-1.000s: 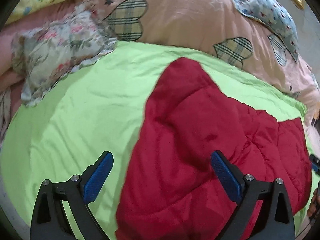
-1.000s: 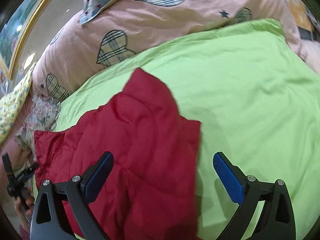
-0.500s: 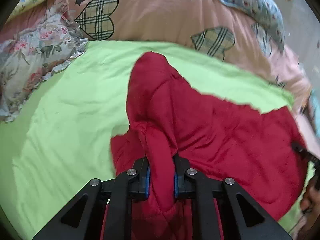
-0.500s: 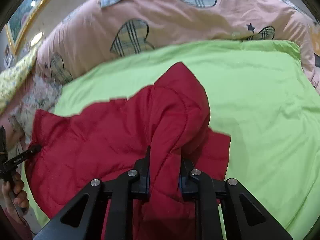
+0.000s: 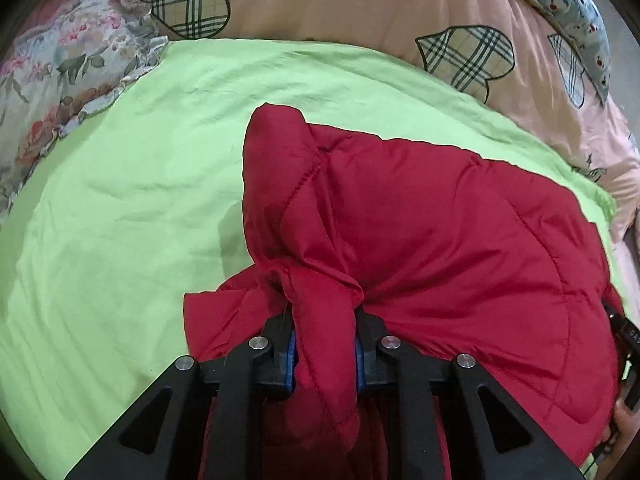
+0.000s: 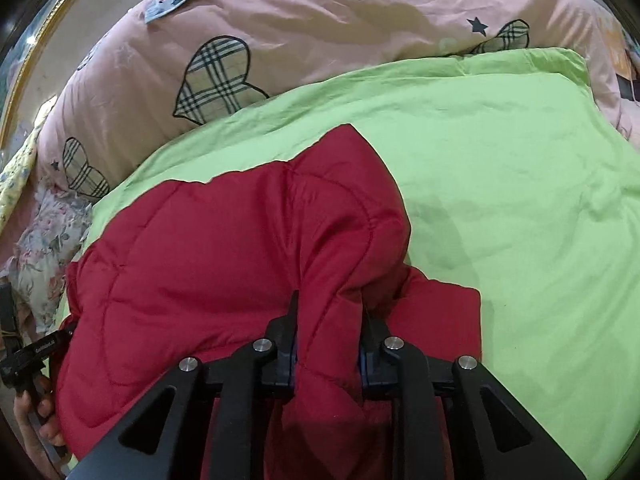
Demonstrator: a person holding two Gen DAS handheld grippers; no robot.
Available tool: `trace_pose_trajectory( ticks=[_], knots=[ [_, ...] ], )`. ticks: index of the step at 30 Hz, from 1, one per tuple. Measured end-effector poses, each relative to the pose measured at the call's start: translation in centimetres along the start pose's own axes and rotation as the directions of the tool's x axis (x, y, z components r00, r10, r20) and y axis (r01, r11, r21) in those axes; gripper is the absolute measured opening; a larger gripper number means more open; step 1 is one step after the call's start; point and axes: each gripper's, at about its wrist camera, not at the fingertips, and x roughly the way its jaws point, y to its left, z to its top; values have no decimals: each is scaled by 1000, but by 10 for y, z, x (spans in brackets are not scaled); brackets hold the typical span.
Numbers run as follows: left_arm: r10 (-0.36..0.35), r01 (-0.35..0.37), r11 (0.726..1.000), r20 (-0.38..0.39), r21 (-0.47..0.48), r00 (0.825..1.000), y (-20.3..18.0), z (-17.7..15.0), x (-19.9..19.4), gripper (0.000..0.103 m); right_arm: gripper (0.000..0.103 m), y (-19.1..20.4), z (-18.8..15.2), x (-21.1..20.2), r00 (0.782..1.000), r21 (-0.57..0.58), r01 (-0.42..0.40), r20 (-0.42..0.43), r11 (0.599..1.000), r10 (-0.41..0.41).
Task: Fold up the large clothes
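Observation:
A red quilted jacket lies on a lime green sheet. My left gripper is shut on a bunched fold at its near left edge, and the fabric lifts up from there. My right gripper is shut on a bunched fold of the same red jacket at its near right edge. Part of the jacket hangs below each gripper, out of sight. The green sheet also shows in the right wrist view.
A pink duvet with plaid hearts is heaped behind the sheet and also shows in the right wrist view. A floral pillow lies at the far left. The other gripper and hand show at the frame edges.
Both grippers were open over the jacket one second ago. They have closed on its near edge and lifted it, so the jacket has bunched up and drawn toward me.

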Motion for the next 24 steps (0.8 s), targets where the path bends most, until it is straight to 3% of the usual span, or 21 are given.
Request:
trace_pose_trajectory(
  ticks=[5,12,20,23,24],
  knots=[
    [48,-47,998,-5,44,999,-13,0,5,23,22,3,1,2,999,-12,32,17,999,-32],
    [71,-71,995,8,67,997,-22,-3,5,25,26,-1,-6,4,998,-10,16,63,1000,-15],
    [142,-144,987,37,77,989,-32,-6,1,35,28,-5,-3,7,998,16,1,70,1000,-2],
    [162,-164,985,56,47,985,-33,-9,-13,48,30,-7,-3,6,998,28,-4,68,1000,2],
    [162,-164,986,64,34,985,-33,-10,-20,58,30,-7,-3,6,998,32,-4,68,999,2]
  ],
)
